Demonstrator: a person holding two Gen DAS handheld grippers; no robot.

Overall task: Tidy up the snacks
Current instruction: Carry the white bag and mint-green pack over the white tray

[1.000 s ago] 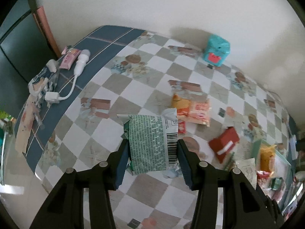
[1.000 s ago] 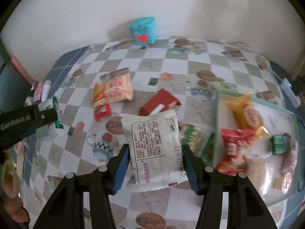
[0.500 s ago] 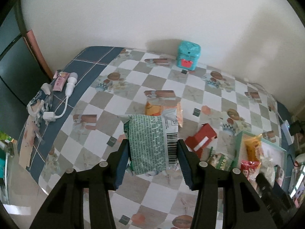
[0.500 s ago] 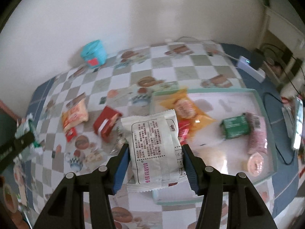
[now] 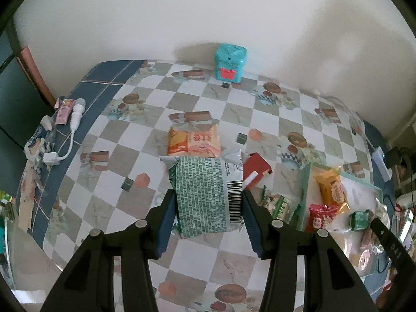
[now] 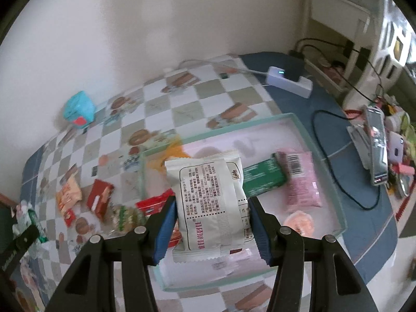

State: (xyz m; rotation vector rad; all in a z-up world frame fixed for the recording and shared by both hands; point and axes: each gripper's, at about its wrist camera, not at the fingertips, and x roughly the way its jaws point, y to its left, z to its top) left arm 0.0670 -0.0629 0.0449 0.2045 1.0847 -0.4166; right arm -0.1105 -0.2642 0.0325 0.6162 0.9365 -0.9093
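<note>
- Below, left gripper (image 5: 209, 202) — jaws pinching green packet (image 5: 208, 195) above checked table (image 5: 124, 143).
- Right gripper (image 6: 212, 219) — jaws pinching white packet (image 6: 210, 205) over tray (image 6: 325, 153).

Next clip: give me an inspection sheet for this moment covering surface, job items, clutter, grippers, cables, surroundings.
Surface: checkered tablecloth with blue border.
Job's things: tray holding a green packet, pink packet and others; orange snack bag and red box loose on the cloth.
Clutter: teal box by the wall; small toiletries at the left edge.
Grippers: left gripper shut on green-printed packet; right gripper shut on white packet above the tray.
Cables: white power strip, black cord.
Surroundings: plain white wall.
</note>
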